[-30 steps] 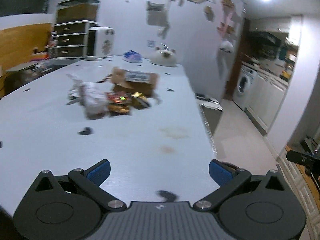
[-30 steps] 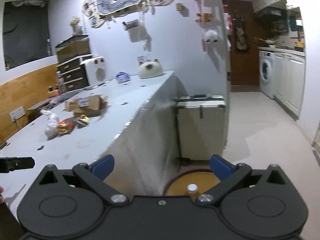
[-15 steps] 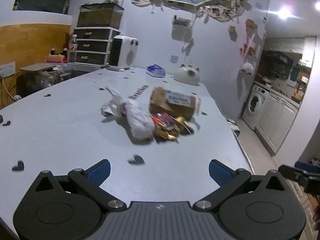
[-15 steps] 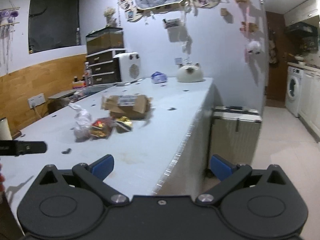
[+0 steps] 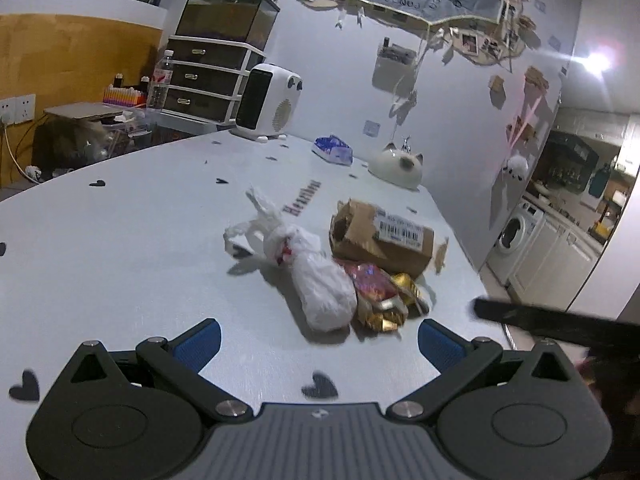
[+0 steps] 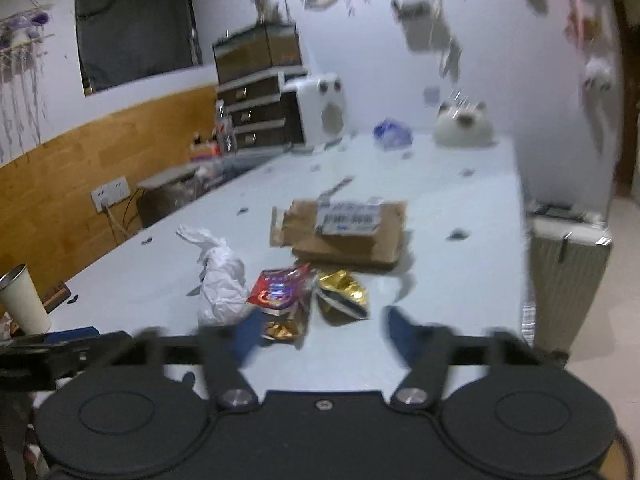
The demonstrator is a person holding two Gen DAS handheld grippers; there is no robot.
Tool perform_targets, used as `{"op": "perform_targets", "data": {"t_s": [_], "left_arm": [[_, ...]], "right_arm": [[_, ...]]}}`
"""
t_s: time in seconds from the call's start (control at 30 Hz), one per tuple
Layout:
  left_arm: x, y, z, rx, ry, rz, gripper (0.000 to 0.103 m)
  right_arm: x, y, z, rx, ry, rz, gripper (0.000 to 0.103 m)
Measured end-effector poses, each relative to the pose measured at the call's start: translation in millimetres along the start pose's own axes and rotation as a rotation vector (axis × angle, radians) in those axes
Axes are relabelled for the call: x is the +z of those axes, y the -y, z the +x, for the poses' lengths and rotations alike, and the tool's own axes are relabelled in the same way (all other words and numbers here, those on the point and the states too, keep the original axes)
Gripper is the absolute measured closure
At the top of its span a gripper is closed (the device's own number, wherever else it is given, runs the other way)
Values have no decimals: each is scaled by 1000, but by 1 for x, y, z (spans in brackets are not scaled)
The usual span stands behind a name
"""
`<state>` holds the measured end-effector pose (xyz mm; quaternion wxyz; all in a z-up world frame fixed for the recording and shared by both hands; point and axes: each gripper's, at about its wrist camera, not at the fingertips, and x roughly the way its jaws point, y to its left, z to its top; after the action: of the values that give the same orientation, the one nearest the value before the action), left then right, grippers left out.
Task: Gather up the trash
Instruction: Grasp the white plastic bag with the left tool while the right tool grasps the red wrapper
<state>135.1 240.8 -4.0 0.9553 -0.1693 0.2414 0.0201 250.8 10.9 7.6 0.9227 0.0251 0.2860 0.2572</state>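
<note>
A heap of trash lies on the white table: a knotted white plastic bag, a torn cardboard box with a barcode label, a red snack wrapper and gold wrappers. The same bag, box, red wrapper and gold wrapper show in the right wrist view. My left gripper is open and empty, just short of the bag. My right gripper is open and empty, just short of the wrappers, and blurred.
A white heater, a blue packet and a cat-shaped ornament stand at the table's far end. Drawers stand behind. A paper cup is at left. A suitcase stands beside the table's right edge.
Both grippers have swung toward the trash heap and come closer; it now sits larger and centred ahead of each. The right gripper's jaws look narrower than before.
</note>
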Motion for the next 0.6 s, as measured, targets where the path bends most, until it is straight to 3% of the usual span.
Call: {"op": "perform_targets", "data": {"t_s": [0.27,0.4,0.47,0.6], "left_arm": [[21,-15,32,-112,-5,-124,0],[22,-16,48,-117,-22,-154,1],[22,-16,56,-121,-34,-166,1],[22,-17,70,-112,-50,-192,1]], "right_arm": [[-5,-3,59,57,-77,99,79],[-7,-3,69,75,-69,111,89],[-9,-5,68,96,-67,97,99],[-13,-9,58,91,-53,33,101]]}}
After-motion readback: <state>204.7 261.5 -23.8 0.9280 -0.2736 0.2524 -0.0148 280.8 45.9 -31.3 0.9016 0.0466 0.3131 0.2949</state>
